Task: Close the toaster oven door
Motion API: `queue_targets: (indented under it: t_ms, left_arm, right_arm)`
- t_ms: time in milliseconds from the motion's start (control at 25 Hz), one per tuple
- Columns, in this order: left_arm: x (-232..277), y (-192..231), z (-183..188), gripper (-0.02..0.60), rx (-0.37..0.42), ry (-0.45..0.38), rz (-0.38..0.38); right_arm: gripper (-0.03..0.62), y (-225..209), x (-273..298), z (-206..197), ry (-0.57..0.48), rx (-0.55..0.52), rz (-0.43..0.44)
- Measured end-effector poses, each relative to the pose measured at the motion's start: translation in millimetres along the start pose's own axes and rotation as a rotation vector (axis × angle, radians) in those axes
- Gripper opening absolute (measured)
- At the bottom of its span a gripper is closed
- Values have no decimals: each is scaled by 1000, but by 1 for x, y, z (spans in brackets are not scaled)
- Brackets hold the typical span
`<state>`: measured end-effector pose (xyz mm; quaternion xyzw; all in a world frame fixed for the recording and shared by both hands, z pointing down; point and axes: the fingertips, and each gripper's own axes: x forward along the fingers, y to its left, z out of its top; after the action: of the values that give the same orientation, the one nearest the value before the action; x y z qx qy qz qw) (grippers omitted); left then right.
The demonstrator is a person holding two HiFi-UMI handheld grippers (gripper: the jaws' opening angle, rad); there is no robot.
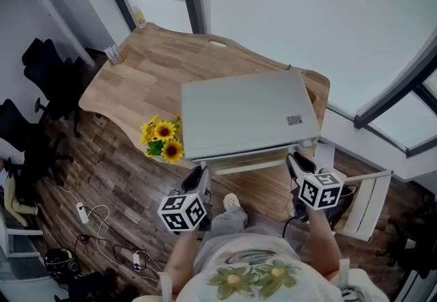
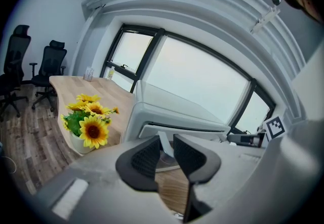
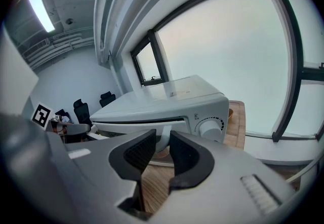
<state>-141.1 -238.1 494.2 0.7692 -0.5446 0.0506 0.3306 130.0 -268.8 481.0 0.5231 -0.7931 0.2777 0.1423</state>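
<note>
Head view looks steeply down on the white toaster oven (image 1: 246, 113), which sits at the near edge of the wooden desk (image 1: 150, 68) with sunflowers (image 1: 162, 138) just beside its left end. My left gripper (image 1: 199, 174) and right gripper (image 1: 298, 160) meet the door handle (image 1: 247, 165) along the oven's front, one at each end of the bar. Left gripper view: my fingers (image 2: 144, 159) stand only narrowly apart, closed on a white upright post of that handle, which fills the gap between the pads. Right gripper view shows the same on the handle's other post — fingers part-closed and clamped, just left of the round dial (image 3: 210, 127). A dark slit runs between the oven's top edge and the door (image 3: 140, 127).
</note>
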Motion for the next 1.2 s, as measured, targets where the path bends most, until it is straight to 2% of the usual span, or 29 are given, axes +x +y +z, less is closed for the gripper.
queue_targets:
  t_ms: [920,1040,1200]
  left_arm:
    - [5,1,8,95,2,-35,7]
    - [3,1,9,95,12,-54,10]
    - [3,-1,13,95,61,-91,4]
  right_arm:
    - [89,0,5,8,-24,1,11]
    - [89,1,3,9,-69,4,26]
    - [89,1,0,13,-190,-1,62]
